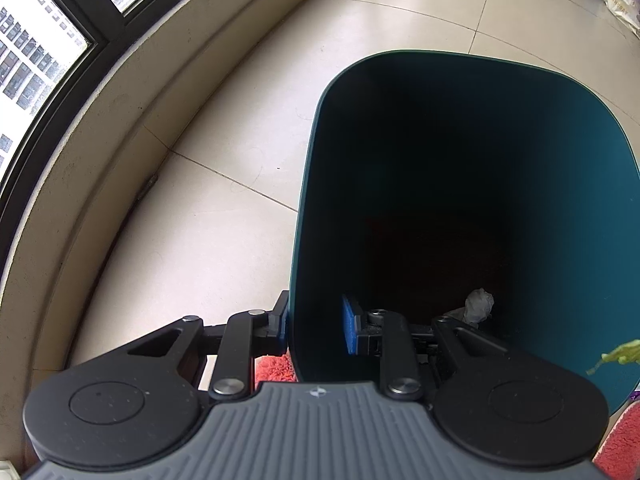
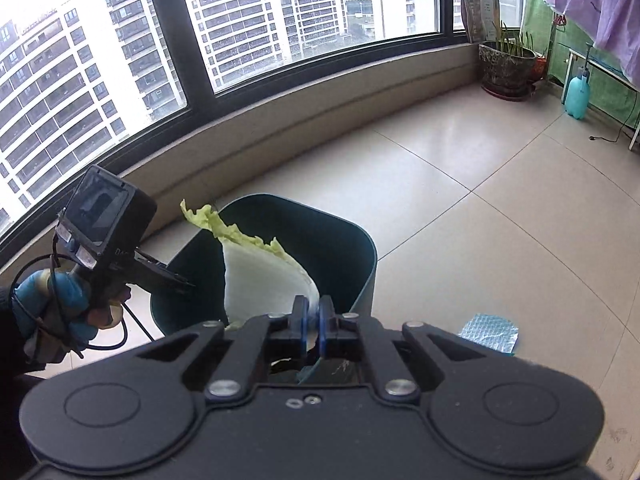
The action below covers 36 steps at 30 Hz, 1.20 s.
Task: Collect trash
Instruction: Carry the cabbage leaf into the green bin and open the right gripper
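A dark teal trash bin (image 1: 580, 200) stands on the tiled floor and also shows in the right wrist view (image 2: 360, 256). My left gripper (image 1: 316, 326) is shut on the bin's near wall, one finger outside, one blue pad (image 1: 350, 326) inside. A crumpled white tissue (image 1: 478, 304) lies at the bin's bottom. My right gripper (image 2: 314, 316) is shut on a cabbage leaf (image 2: 260, 276), white with a frilly green edge, held over the bin's mouth. The leaf's tip shows in the left wrist view (image 1: 620, 354).
A blue-silver wrapper (image 2: 490, 332) lies on the floor right of the bin. A red fluffy mat (image 1: 276, 368) is beneath it. A window ledge (image 2: 280, 120) curves behind. A potted plant (image 2: 506, 66), a spray bottle (image 2: 576, 94) and a plastic bag (image 1: 622, 0) stand farther off.
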### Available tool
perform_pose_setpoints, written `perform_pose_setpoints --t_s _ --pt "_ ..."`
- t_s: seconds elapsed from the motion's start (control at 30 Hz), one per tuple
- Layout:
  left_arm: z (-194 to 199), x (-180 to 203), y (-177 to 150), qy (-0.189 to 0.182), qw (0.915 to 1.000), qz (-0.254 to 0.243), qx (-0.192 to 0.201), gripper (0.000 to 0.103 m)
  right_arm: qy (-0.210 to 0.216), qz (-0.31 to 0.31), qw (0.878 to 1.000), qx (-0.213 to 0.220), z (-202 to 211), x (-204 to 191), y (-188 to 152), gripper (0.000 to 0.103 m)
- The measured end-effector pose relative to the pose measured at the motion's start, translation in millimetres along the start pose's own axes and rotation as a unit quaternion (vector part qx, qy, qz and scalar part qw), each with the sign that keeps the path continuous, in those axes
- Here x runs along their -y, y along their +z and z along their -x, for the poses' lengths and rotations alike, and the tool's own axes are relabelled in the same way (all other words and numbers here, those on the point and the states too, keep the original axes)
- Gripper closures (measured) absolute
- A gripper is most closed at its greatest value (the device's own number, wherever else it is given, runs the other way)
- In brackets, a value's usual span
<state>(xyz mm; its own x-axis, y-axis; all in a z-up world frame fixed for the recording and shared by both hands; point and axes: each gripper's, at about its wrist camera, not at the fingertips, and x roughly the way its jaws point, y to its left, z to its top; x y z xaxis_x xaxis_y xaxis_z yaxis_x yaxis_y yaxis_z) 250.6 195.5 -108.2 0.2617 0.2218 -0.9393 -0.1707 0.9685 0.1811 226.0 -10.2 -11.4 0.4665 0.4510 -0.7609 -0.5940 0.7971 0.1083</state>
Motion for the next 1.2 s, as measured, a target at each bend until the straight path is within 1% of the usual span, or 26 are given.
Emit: perform_pose_setpoints --t_s 0.13,0.2,0.27,0.33,0.4,0.57,0.6,0.63,0.7,0.9,1.07,1.13,1.17,1.2 --pt "-1 -4 2 -0.007 1.0000 0.004 -0.001 0.078 -0.018 0.000 0.999 -0.034 -50 -13 7 0.098" --pt "-2 -6 2 -0.009 0.9999 0.004 -0.001 0.078 -0.023 0.017 0.998 -0.052 -73 -20 8 0.099" --pt "-2 -7 3 -0.009 0.9999 0.004 -0.001 0.078 -0.033 0.020 0.996 -0.075 -98 -26 6 0.098" --pt "-2 -8 1 -0.009 1.0000 0.003 0.000 0.078 -0.034 0.032 0.994 -0.098 -118 -31 4 0.098" --pt "-2 -10 0 -0.009 1.0000 0.003 0.001 0.078 -0.048 0.046 0.992 -0.107 -130 -39 -3 0.098" --pt "-3 -9 -2 -0.009 1.0000 0.002 0.001 0.078 -0.047 0.057 0.989 -0.129 -148 -47 -9 0.098" --pt "-3 -10 -2 -0.009 1.0000 0.002 0.001 0.078 -0.049 0.059 0.988 -0.130 -149 -48 -10 0.097" --pt "-3 -10 -2 -0.009 1.0000 0.002 0.002 0.078 -0.054 0.059 0.988 -0.128 -150 -49 -9 0.092" --pt "-3 -9 -2 -0.011 0.9999 0.003 0.001 0.078 -0.051 0.063 0.989 -0.125 -148 -48 -10 0.087" --pt "-3 -8 -3 -0.010 0.9999 0.001 0.002 0.078 -0.027 0.049 0.992 -0.116 -130 -42 -8 0.086" --pt "-5 -7 -2 -0.011 0.9999 0.002 -0.005 0.078 0.000 0.025 0.996 -0.087 -88 -18 -3 0.079" --pt "-5 -7 -1 -0.009 0.9999 0.001 -0.005 0.078 0.004 0.013 0.997 -0.074 -70 -5 -3 0.073" --pt "-6 -6 0 -0.008 0.9999 0.001 -0.006 0.078 0.003 0.004 0.998 -0.066 -57 13 -6 0.071" --pt "-6 -6 1 -0.008 0.9999 0.002 -0.006 0.078 0.000 -0.003 0.998 -0.062 -50 20 -8 0.068"
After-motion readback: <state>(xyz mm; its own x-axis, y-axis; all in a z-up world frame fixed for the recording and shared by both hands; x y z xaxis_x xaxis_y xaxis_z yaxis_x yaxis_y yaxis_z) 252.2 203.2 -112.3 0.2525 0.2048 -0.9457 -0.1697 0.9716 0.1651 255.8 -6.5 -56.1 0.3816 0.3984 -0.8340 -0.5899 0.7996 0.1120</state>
